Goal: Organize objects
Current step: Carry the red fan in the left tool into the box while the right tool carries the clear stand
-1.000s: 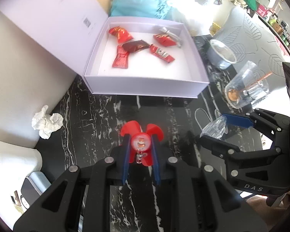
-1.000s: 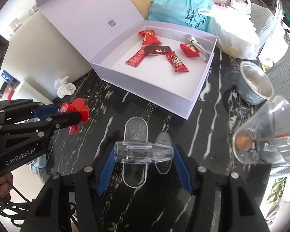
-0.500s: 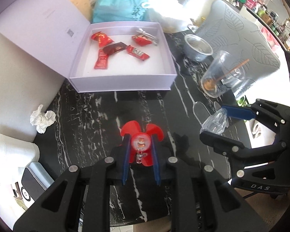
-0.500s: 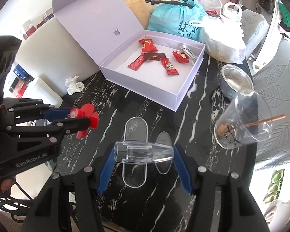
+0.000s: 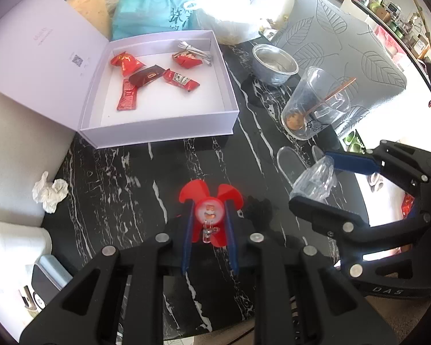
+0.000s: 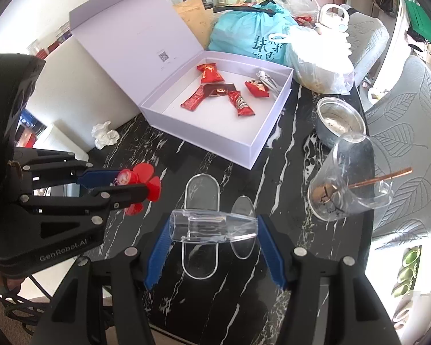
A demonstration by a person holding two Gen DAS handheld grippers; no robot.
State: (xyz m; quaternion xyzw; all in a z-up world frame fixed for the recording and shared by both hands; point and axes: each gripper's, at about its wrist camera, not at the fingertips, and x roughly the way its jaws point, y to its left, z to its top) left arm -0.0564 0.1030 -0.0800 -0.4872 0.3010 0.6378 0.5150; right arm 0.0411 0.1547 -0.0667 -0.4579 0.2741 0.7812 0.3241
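Left gripper [image 5: 209, 224] clamps red fan [image 5: 208, 198]; right gripper [image 6: 214, 227] clamps clear piece [image 6: 214, 225].

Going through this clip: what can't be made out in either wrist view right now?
- Red fan toy: rear blades hidden by the left gripper fingers, left view.
- Box lid print: too small, both views.
- Metal bowl contents: glare, right view.
- Person's hand: cut off at left edge, right view.

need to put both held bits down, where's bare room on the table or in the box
Bare marble lies between the box front wall and the grippers, right of the crumpled tissue. The box floor's near half is bare. Crowded: the right edge with metal bowl and plastic cup.
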